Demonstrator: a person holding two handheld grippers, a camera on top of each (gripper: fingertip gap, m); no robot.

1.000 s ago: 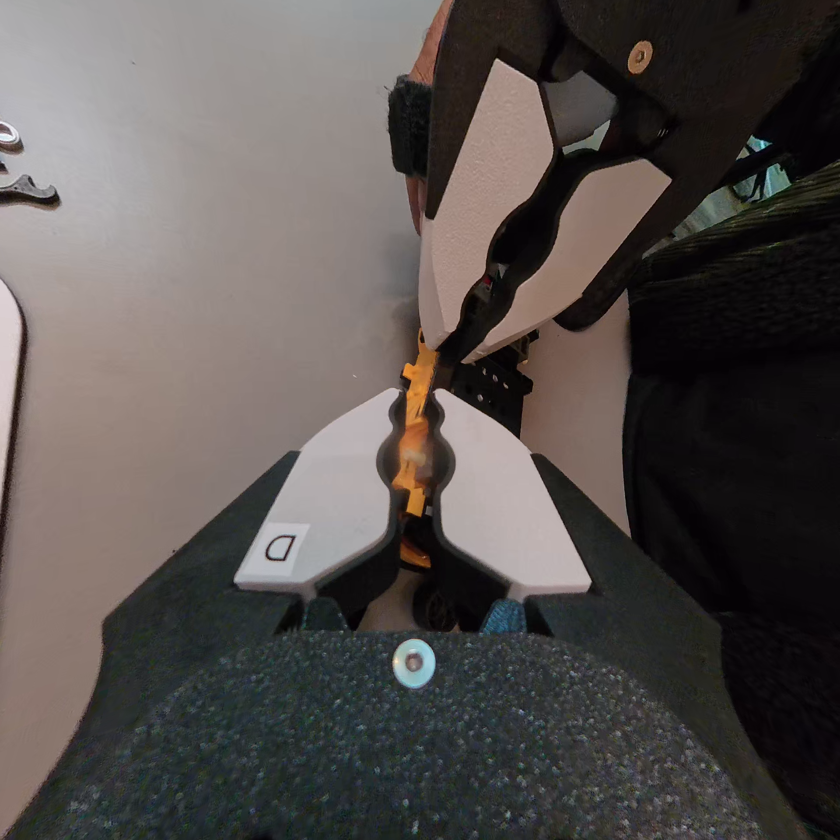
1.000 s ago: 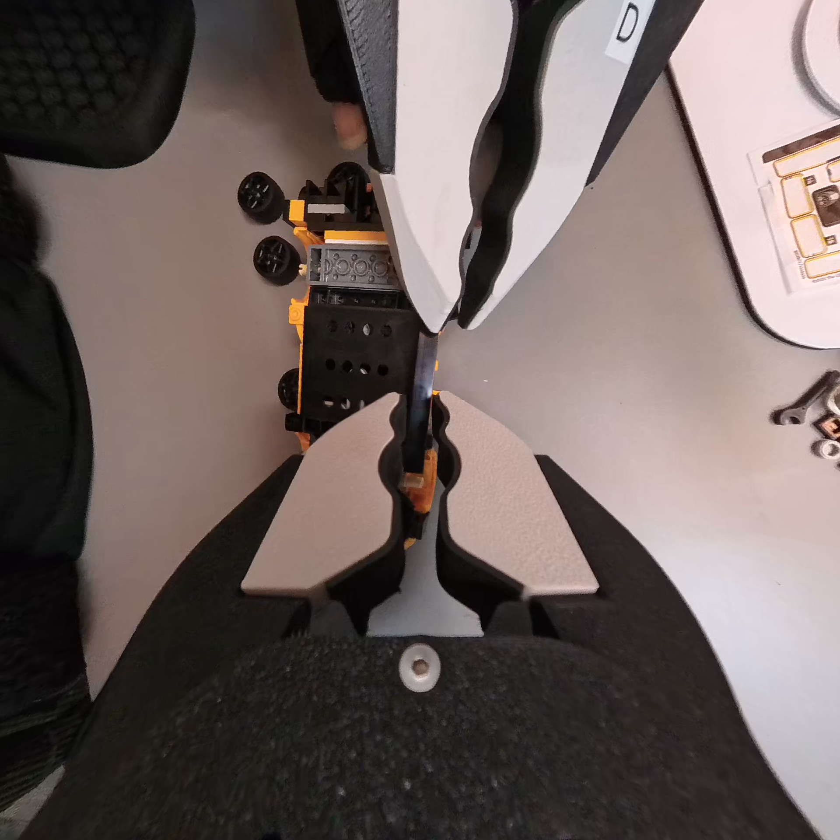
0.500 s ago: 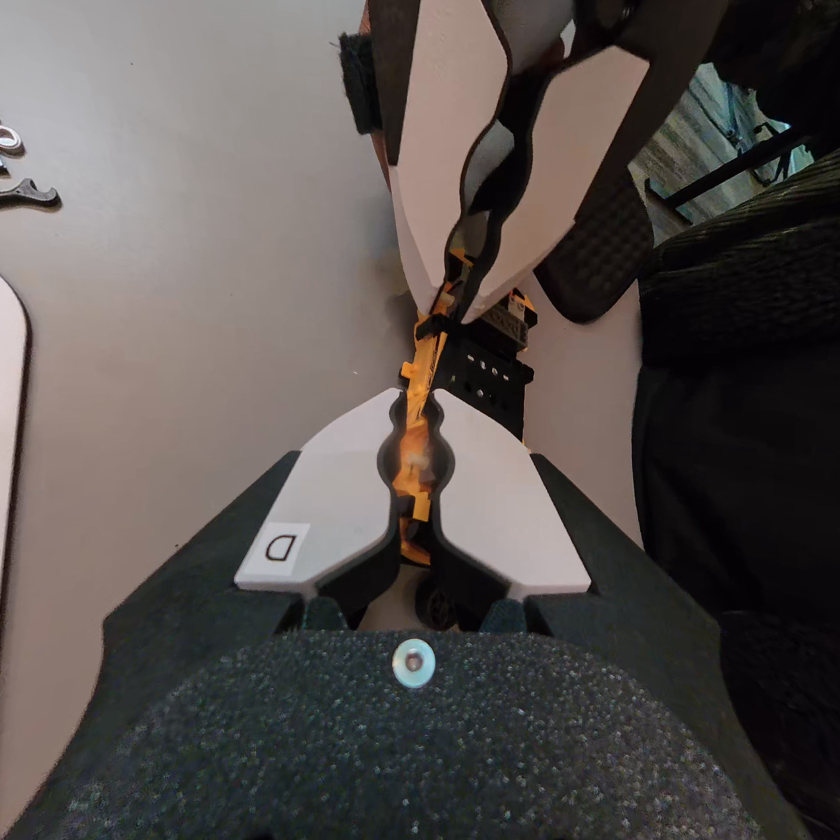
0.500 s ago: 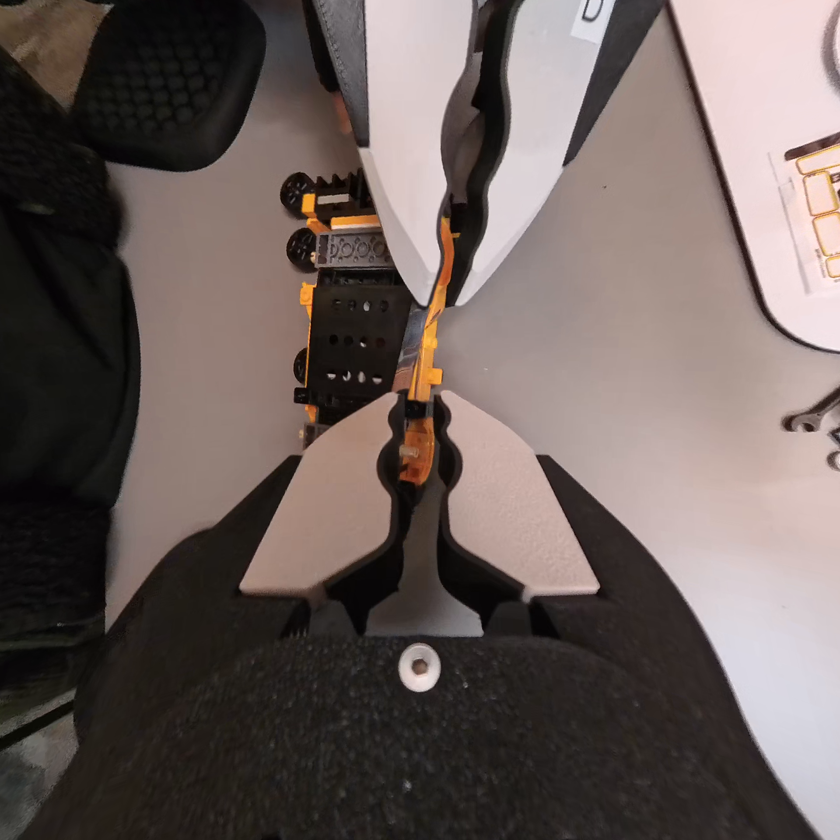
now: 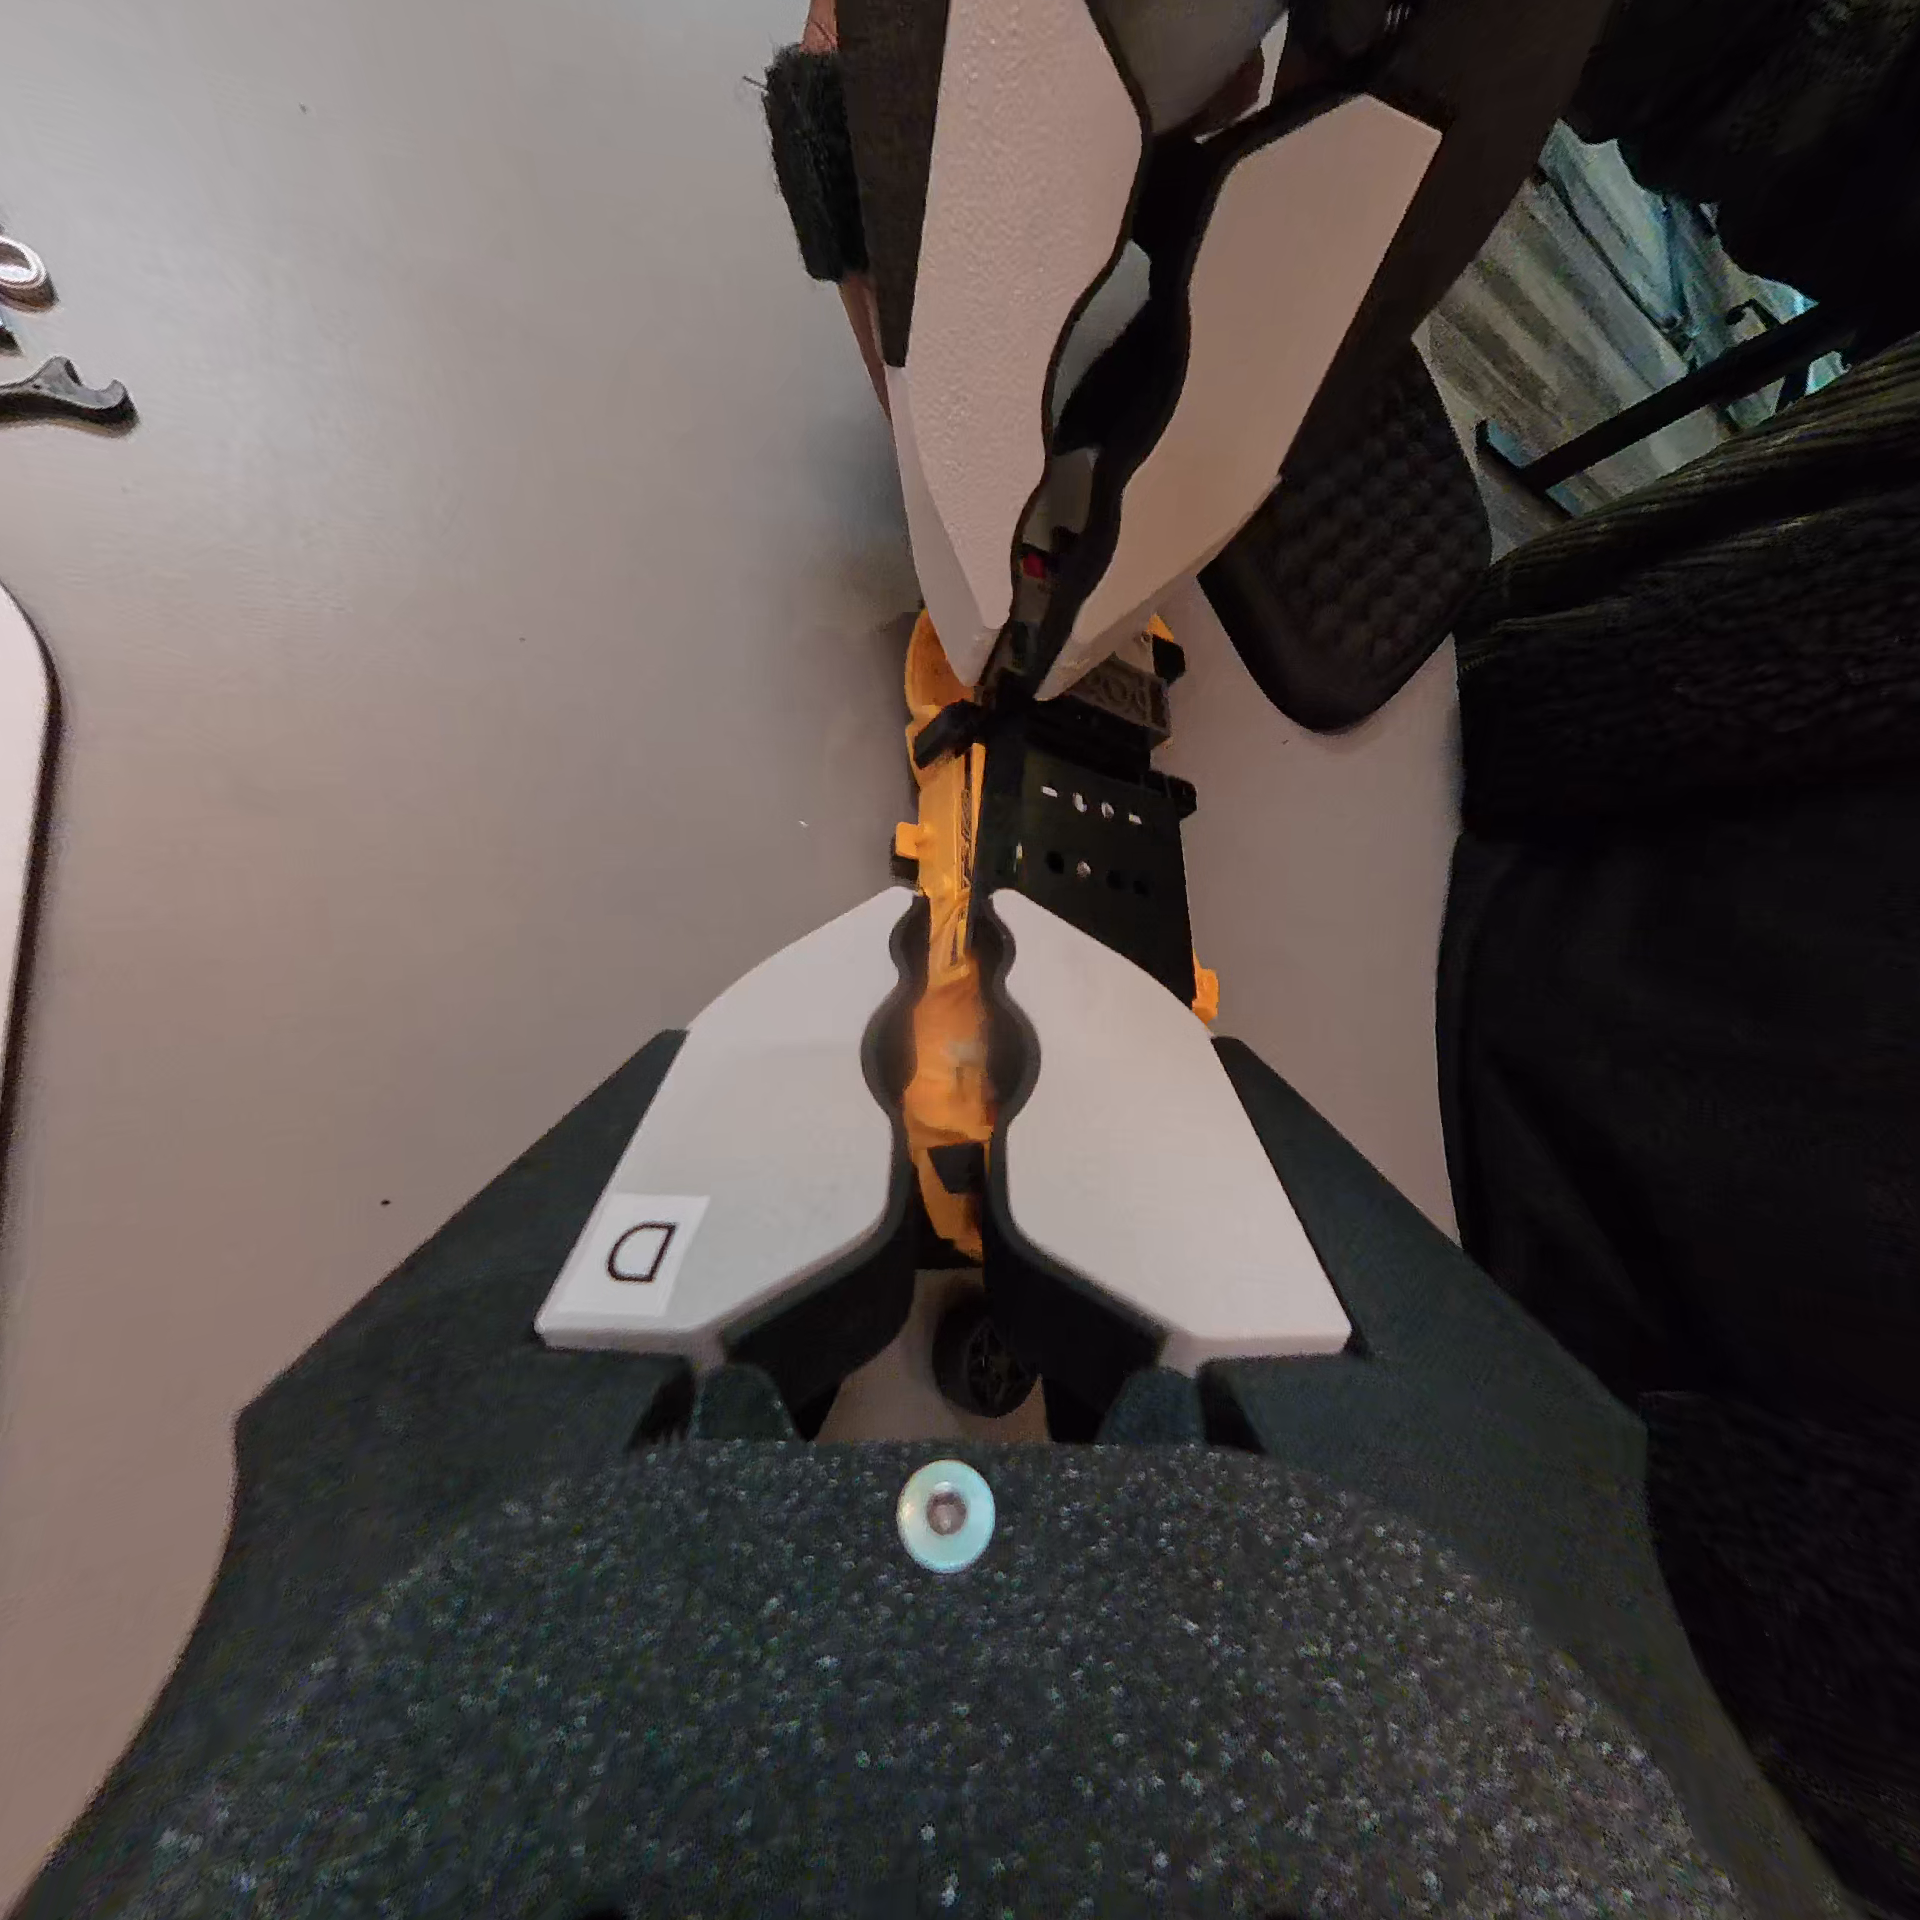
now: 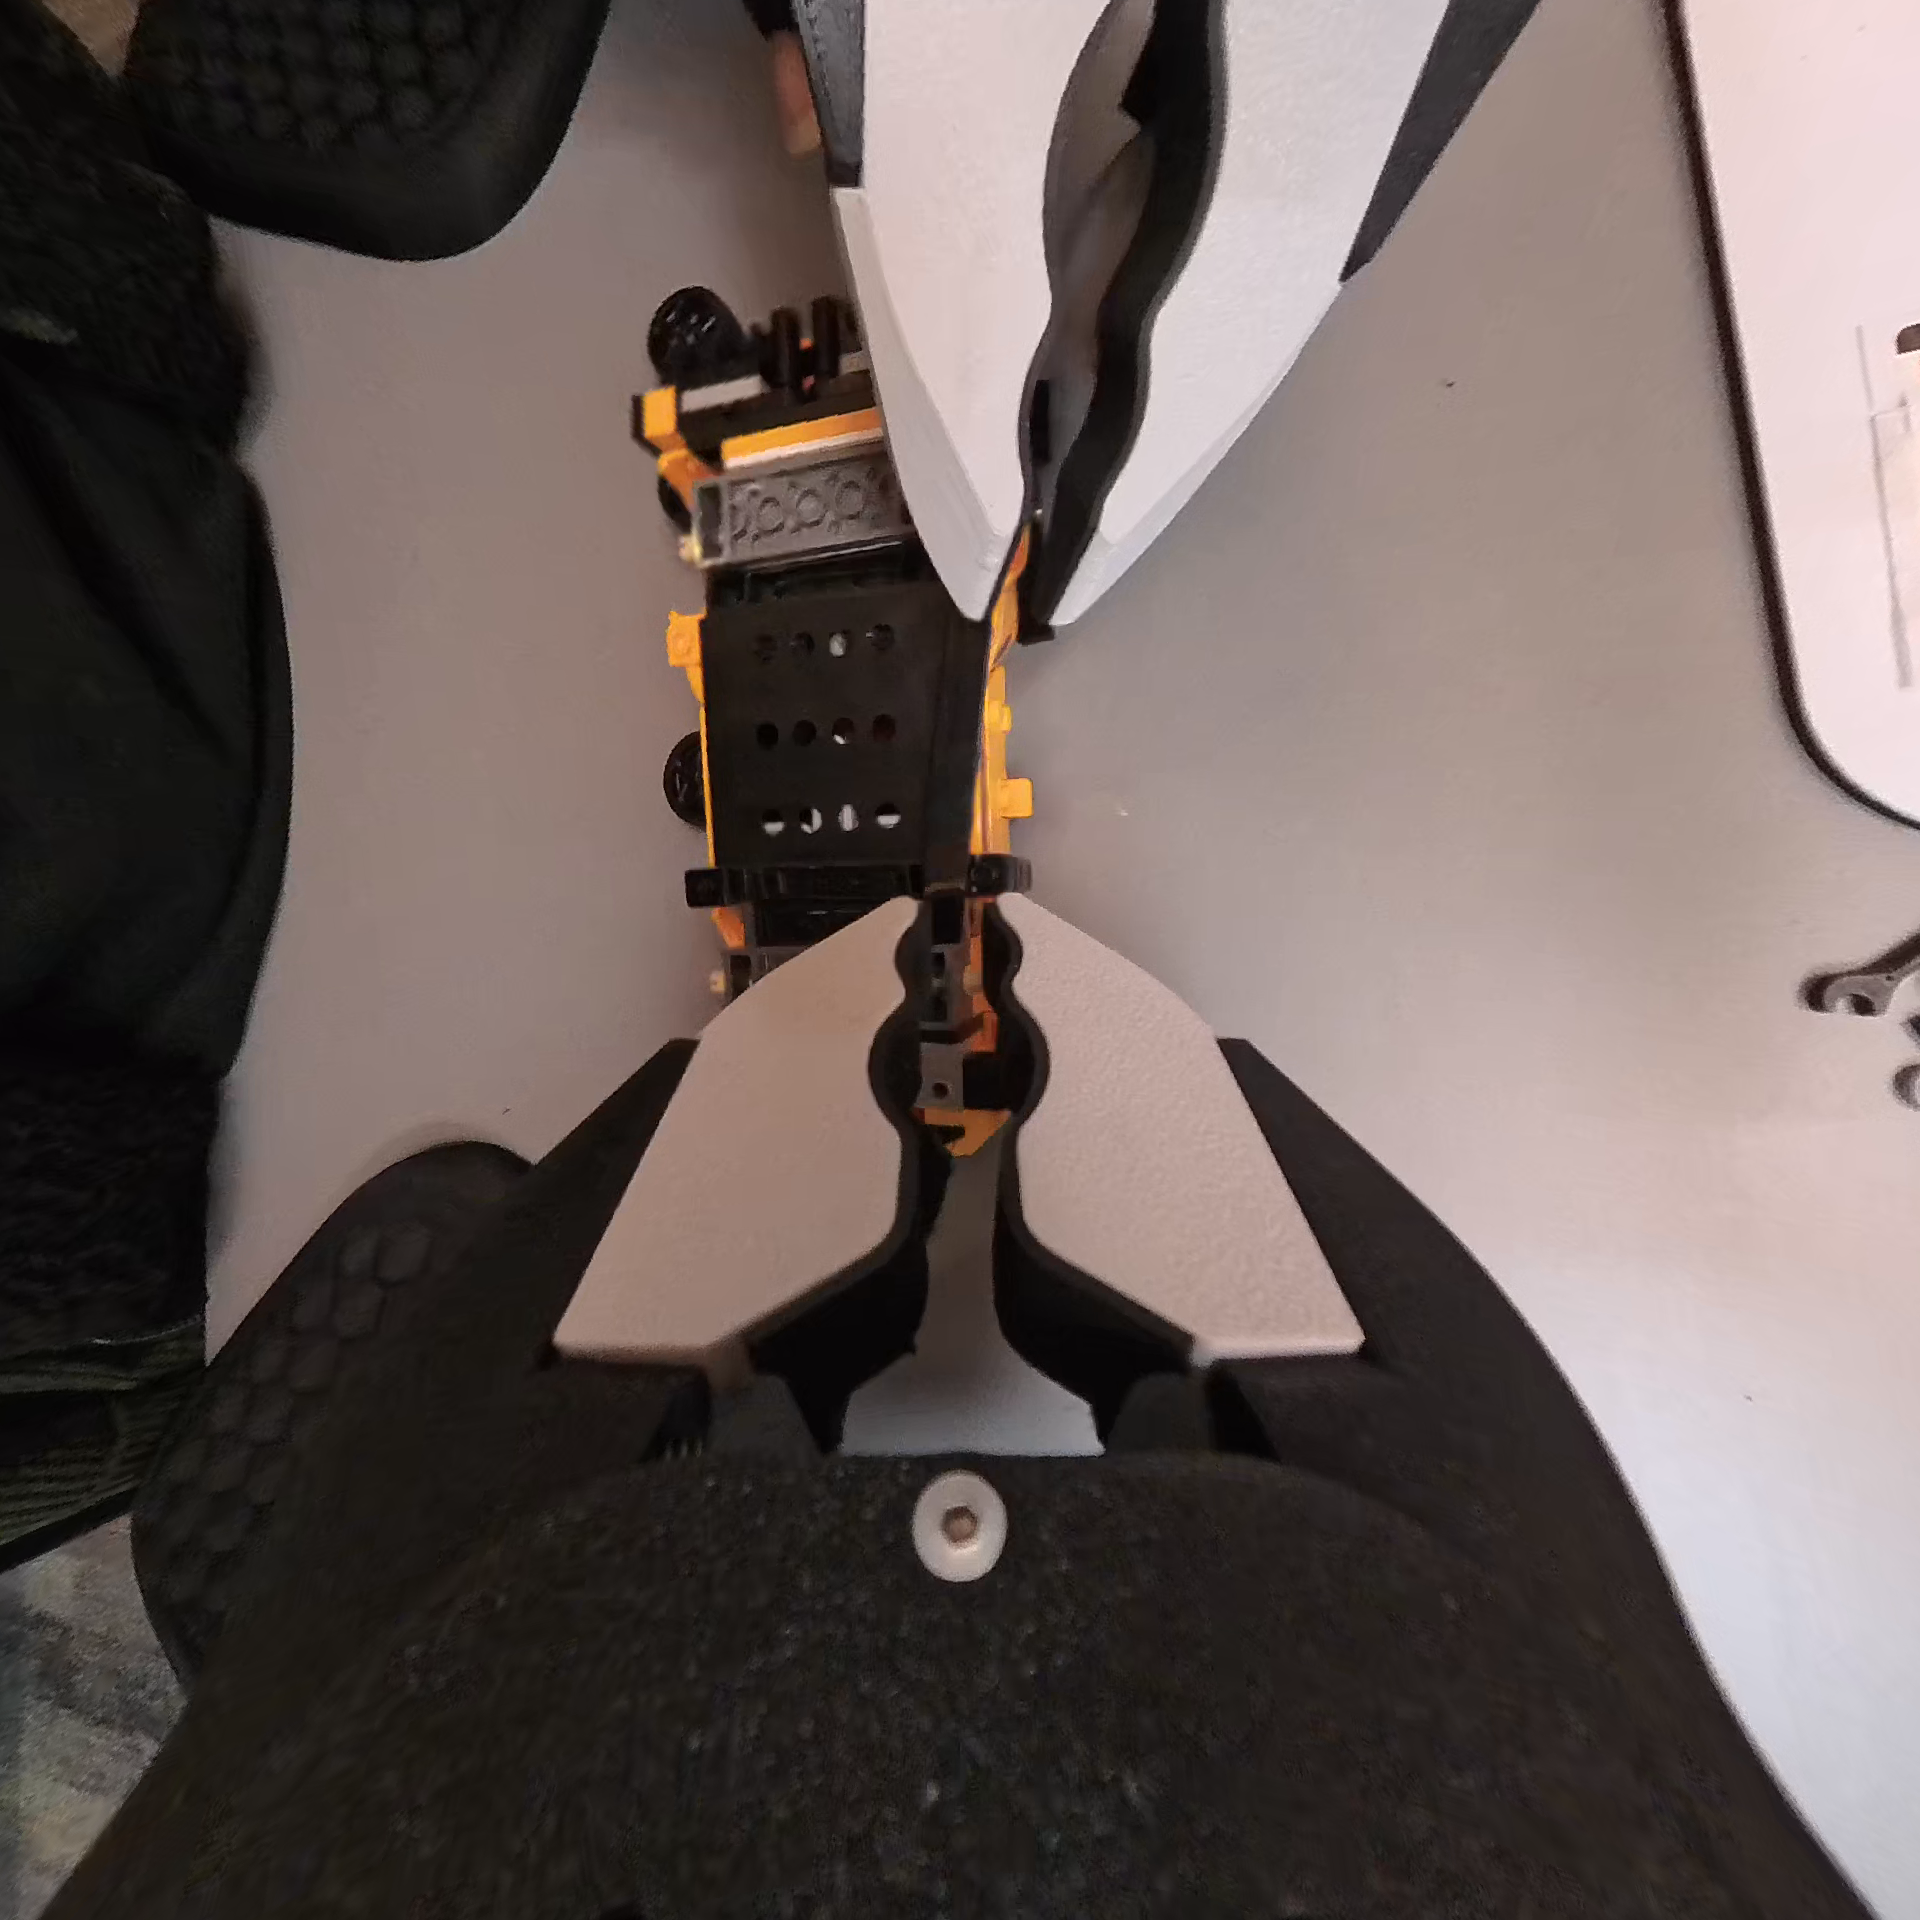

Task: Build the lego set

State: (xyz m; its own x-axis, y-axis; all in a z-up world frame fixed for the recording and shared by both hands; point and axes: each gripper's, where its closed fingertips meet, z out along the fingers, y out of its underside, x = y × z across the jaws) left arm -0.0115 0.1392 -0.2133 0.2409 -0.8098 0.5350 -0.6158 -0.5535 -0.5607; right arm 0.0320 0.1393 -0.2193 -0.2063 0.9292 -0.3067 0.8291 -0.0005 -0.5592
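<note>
Both grippers, left (image 5: 954,904) and right (image 6: 961,909), were clenched on opposite ends of the orange-and-black car (image 6: 831,727) on its side over the grey table (image 6: 1351,727); uneven squeezing might have popped bricks loose.

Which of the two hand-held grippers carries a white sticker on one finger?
The left hand-held gripper: a white sticker sits near the base of one finger. The right hand-held gripper, also shut on the lego car, has plain fingers.
</note>
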